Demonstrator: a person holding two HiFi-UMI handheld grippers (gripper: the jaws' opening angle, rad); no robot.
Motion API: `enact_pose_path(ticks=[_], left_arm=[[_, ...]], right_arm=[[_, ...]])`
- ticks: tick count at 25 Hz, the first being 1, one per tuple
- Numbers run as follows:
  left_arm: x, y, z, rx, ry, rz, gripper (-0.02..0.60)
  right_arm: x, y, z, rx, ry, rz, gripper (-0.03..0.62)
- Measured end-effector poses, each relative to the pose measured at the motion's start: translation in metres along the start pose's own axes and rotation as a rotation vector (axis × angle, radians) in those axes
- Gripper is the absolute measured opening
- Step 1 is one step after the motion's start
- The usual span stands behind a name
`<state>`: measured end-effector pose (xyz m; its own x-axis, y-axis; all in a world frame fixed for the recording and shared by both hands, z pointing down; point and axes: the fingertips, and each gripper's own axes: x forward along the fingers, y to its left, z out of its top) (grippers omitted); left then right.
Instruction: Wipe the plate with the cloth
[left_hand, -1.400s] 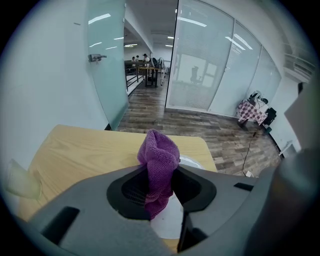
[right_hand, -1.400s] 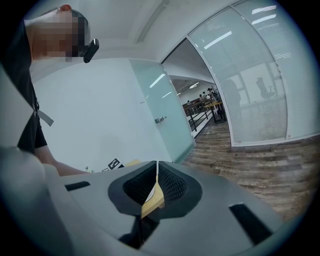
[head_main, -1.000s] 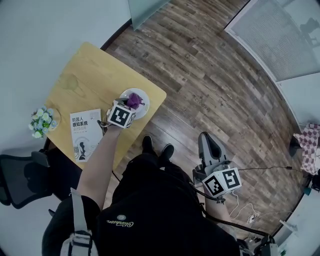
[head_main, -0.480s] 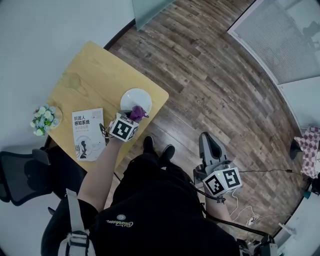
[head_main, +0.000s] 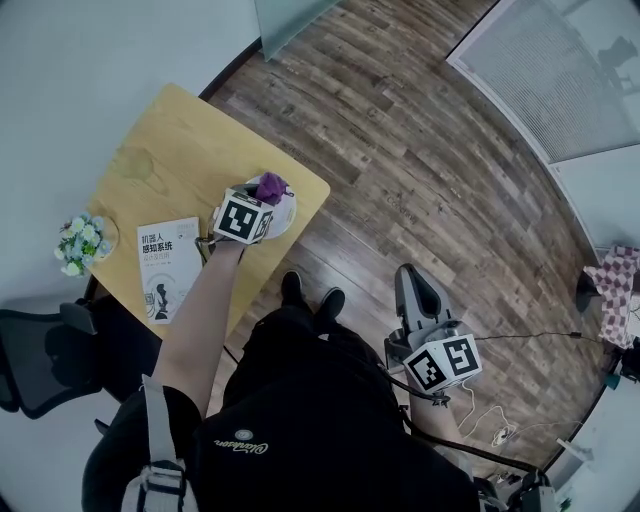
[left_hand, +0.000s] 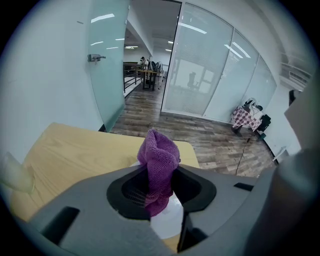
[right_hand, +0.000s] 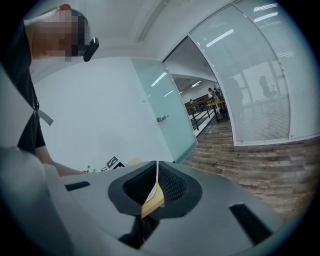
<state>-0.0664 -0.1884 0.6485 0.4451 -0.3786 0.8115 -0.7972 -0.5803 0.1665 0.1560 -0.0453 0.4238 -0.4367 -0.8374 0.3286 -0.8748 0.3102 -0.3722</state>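
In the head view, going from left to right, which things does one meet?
flower pot → book → left gripper holding the purple cloth → right gripper

Plate (head_main: 286, 213) on table (head_main: 180, 140), book (head_main: 165, 268) left, flowers (head_main: 80, 245) farther left

Wooden table (head_main: 170, 140), booklet (head_main: 168, 268), small flower pot (head_main: 82, 243), black chair (head_main: 40, 360), plank floor (head_main: 430, 180)

Head view steeply down from overhead, left gripper view low and close — both share the table (head_main: 170, 140).
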Motion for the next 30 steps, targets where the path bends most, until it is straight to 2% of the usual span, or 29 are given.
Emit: enact_pose_path(ticks=[3, 8, 16, 25, 30], left_arm=[[0.009, 0.013, 0.014, 0.006, 0.01, 0.026, 0.124], [0.013, 0.018, 0.005, 0.002, 0.037, 0.037, 0.124], [0.001, -0.009, -0.019, 0.036, 0.064, -0.019, 0.124], [-0.014, -0.052, -0.064, 0.051, 0.111, -0.106, 0.126], [-0.014, -0.048, -0.057, 0.042, 0.094, -0.097, 0.124]], right_arm=[[-0.004, -0.002, 0.001, 0.0, -0.001, -0.011, 0.015], [-0.007, -0.006, -0.001, 0.009, -0.001, -0.024, 0.015], [-0.003, -0.004, 0.0, 0.014, -0.003, -0.017, 0.014], [0.0, -0.002, 0.001, 0.015, -0.004, -0.007, 0.015], [-0.001, -0.002, 0.001, 0.011, -0.01, -0.009, 0.015]])
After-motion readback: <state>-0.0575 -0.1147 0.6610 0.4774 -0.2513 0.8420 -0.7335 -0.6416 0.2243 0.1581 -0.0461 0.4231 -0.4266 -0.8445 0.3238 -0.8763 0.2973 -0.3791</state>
